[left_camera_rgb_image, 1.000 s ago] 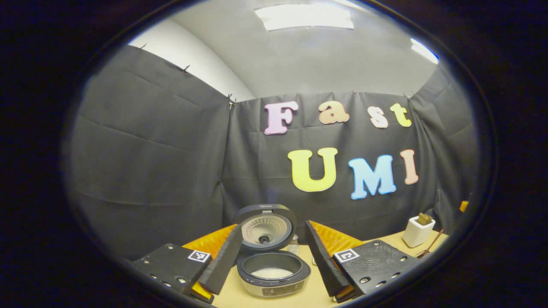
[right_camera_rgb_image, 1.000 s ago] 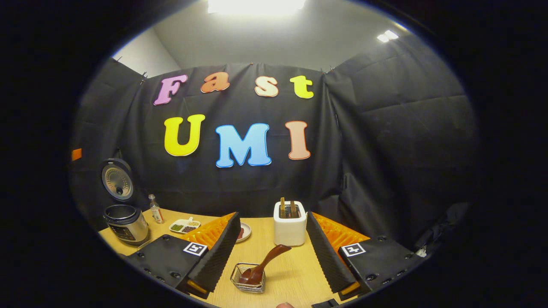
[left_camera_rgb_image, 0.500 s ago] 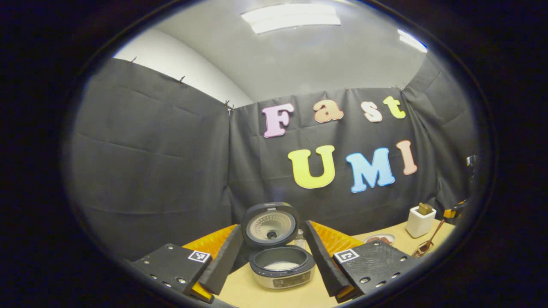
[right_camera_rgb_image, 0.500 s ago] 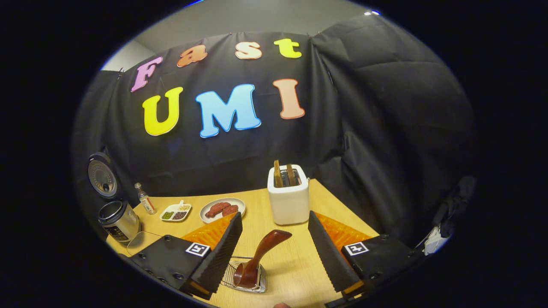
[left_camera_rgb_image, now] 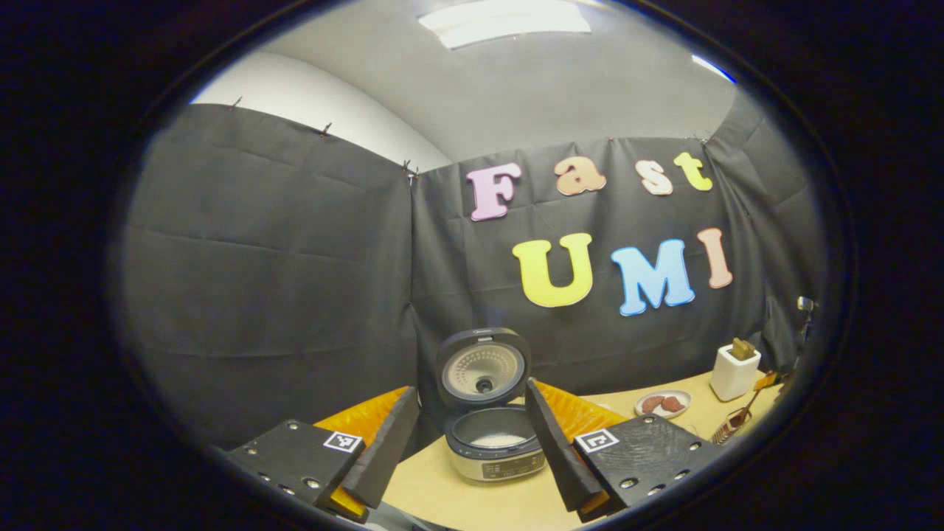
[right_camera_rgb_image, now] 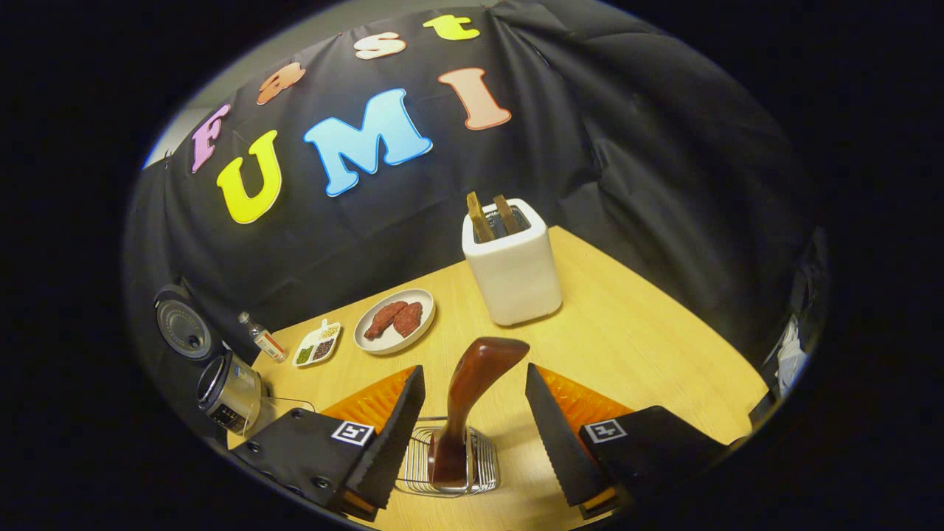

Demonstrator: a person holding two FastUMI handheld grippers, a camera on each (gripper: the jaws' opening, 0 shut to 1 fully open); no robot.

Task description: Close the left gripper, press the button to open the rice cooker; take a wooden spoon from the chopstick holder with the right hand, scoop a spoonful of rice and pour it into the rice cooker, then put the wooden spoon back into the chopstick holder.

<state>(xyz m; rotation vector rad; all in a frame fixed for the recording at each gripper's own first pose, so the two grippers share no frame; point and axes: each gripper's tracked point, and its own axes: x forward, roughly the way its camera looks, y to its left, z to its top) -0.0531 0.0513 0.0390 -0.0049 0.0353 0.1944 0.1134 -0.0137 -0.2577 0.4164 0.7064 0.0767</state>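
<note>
Wooden table [right_camera_rgb_image: 649, 332] – black cloth wall [left_camera_rgb_image: 265, 280] behind; both grippers [left_camera_rgb_image: 472, 442] [right_camera_rgb_image: 472, 435] spread wide.

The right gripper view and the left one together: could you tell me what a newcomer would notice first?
In the right gripper view, the wooden spoon stands in the wire chopstick holder, its handle rising between the open jaws of the right gripper, with a white toaster behind it. In the left gripper view, the rice cooker sits lid-up with white rice inside, ahead of the open left gripper.
</note>
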